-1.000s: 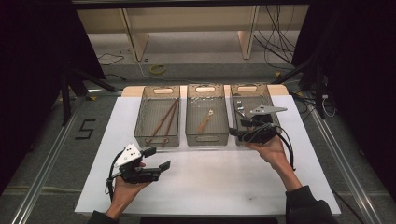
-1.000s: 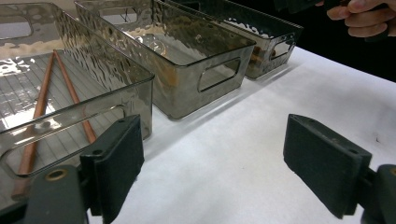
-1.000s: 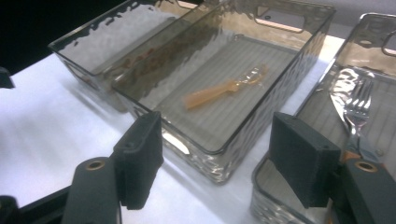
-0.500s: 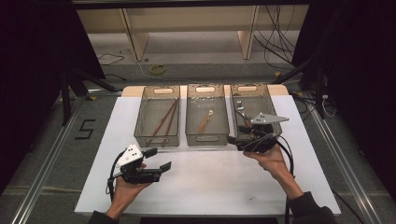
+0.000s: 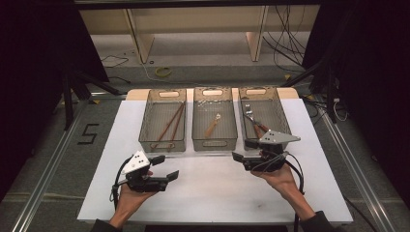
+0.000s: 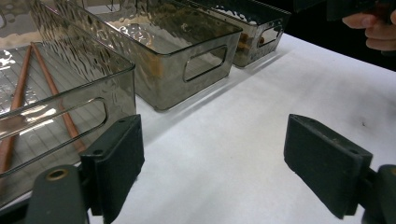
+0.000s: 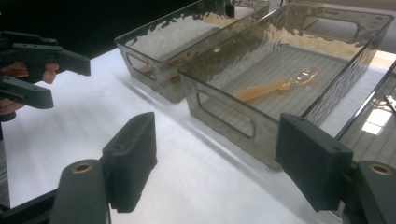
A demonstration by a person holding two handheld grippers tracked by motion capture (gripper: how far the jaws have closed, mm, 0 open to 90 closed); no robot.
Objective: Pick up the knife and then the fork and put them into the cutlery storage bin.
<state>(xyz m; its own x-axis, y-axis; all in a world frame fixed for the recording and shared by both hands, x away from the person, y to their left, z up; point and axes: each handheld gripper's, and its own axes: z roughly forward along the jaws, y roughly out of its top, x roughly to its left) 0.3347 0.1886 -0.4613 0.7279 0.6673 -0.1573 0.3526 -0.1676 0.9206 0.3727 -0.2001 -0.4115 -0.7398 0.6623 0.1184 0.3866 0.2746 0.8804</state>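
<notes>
Nearest the person, the left gripper [image 5: 163,169] hovers low over the white table top [image 5: 208,193], its jaws spread wide with nothing between them. Across from it the right gripper [image 5: 244,151] sits just in front of the right bin [image 5: 283,121]; its jaws have just been opening and stand wide apart, holding nothing. Beyond the grippers three smoky clear bins stand side by side: the left bin [image 5: 145,130] holds a pair of brown chopsticks [image 5: 170,126], the middle bin [image 5: 198,130] an amber plastic spoon [image 7: 275,85], and the right bin some metal utensils [image 5: 254,121], too small to tell apart.
</notes>
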